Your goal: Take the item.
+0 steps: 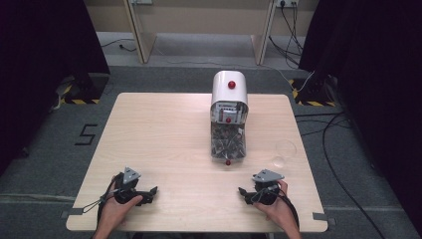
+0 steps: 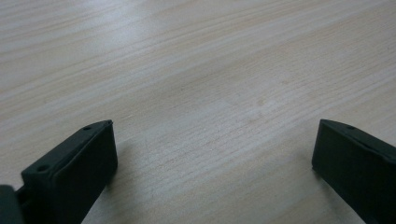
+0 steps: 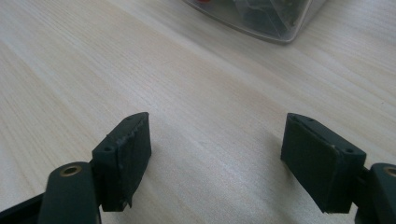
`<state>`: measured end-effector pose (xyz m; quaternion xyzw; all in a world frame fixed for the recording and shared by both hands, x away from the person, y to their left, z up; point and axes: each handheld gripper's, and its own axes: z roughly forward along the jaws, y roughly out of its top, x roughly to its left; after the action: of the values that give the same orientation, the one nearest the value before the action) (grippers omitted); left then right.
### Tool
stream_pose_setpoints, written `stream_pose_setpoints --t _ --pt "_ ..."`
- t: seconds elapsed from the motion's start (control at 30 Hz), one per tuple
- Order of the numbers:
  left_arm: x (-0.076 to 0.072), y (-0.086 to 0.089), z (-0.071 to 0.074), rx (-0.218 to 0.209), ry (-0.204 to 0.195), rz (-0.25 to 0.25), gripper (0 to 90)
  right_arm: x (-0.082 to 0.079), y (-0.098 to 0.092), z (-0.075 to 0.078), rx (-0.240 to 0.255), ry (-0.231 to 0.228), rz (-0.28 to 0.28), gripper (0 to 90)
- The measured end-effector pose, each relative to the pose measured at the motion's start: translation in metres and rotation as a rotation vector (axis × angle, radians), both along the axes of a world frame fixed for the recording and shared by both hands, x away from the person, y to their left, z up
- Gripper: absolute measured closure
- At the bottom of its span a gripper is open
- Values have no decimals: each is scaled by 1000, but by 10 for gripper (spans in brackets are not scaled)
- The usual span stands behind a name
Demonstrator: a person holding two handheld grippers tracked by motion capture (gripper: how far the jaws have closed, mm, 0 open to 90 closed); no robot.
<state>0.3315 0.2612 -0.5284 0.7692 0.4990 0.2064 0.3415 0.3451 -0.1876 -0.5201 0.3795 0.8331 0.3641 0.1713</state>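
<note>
A white machine with a red knob [image 1: 229, 92] stands on the wooden table [image 1: 164, 134] at the back middle, and a clear bin of dark pieces [image 1: 228, 143] sits at its front. My left gripper [image 1: 149, 193] rests near the front left edge, open, with bare wood between its jaws [image 2: 212, 154]. My right gripper [image 1: 244, 193] rests near the front right edge, open too, nothing between its jaws [image 3: 217, 154]. The clear bin's corner [image 3: 261, 18] lies a short way ahead of it.
A clear plastic cup [image 1: 284, 152] lies on the table at the right, beyond my right hand. Cables run over the grey floor at the right. Black curtains hang on both sides, and wooden table legs stand at the back.
</note>
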Motion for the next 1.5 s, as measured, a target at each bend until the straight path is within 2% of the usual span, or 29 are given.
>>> stream_pose_setpoints --t 0.53,0.7,0.77,0.87,0.9,0.97,1.17,1.5 --pt "0 0 0 0 0 0 0 0 0 0 0 0 2 252" --pt "0 0 0 0 0 0 0 0 2 1 -2 -9 25 297" --pt "0 0 0 0 0 0 0 0 3 4 2 -38 34 313" --pt "0 0 0 0 0 0 0 -1 4 8 10 -59 39 328" --pt "0 0 0 0 0 0 0 -2 5 14 17 -88 40 338" --pt "0 0 0 0 0 0 0 -1 6 20 29 -116 40 343" --pt "0 0 0 0 0 0 0 2 6 33 58 -167 34 366" --pt "0 0 0 0 0 0 0 10 12 47 91 -222 49 406"
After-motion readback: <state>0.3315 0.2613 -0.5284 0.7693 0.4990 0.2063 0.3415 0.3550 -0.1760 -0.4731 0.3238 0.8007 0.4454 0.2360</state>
